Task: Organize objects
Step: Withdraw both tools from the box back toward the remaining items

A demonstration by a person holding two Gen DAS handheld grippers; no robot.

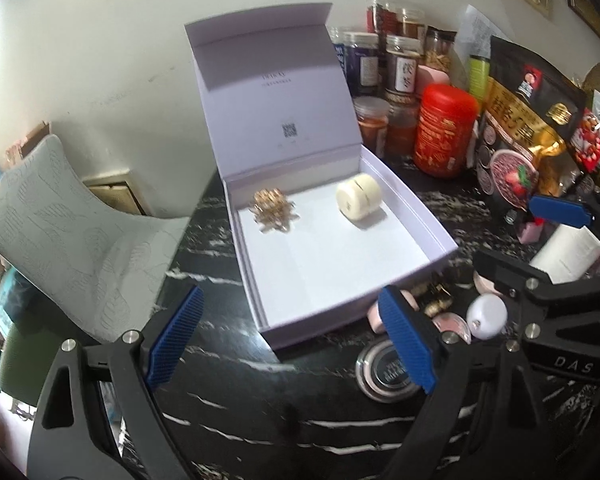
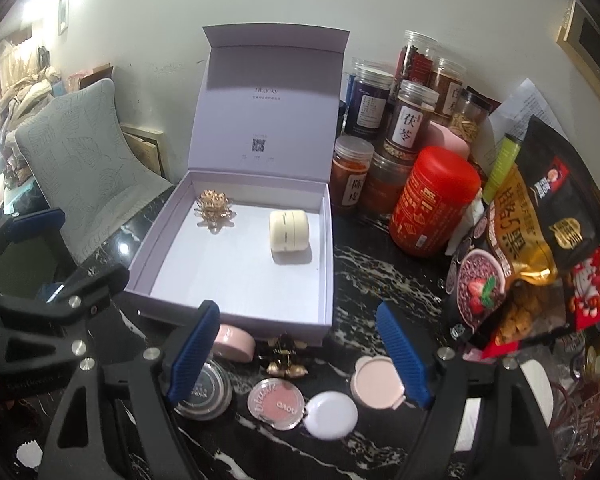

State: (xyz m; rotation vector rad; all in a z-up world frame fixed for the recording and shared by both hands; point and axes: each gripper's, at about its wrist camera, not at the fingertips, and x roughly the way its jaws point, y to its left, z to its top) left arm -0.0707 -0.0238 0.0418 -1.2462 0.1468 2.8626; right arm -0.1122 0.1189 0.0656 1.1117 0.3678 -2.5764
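An open lavender box (image 2: 236,320) stands on the black marble top with its lid up. Inside it lie a gold hair clip (image 2: 212,208) and a cream round jar (image 2: 289,229); both also show in the left wrist view, clip (image 1: 274,210) and jar (image 1: 358,197). In front of the box lie a pink round case (image 2: 234,344), a second gold clip (image 2: 286,360), a blush compact (image 2: 276,402), a white round lid (image 2: 330,414) and a pink compact (image 2: 378,386). My right gripper (image 2: 298,356) hangs open over these. My left gripper (image 1: 292,340) is open at the box's near corner (image 1: 276,338), gripping nothing.
Several clear jars (image 2: 410,120), a red canister (image 2: 434,204) and snack bags (image 2: 532,240) crowd the right side against the wall. A grey padded chair (image 2: 88,168) stands to the left of the table. A clear-lidded compact (image 1: 388,372) lies by the left gripper's right finger.
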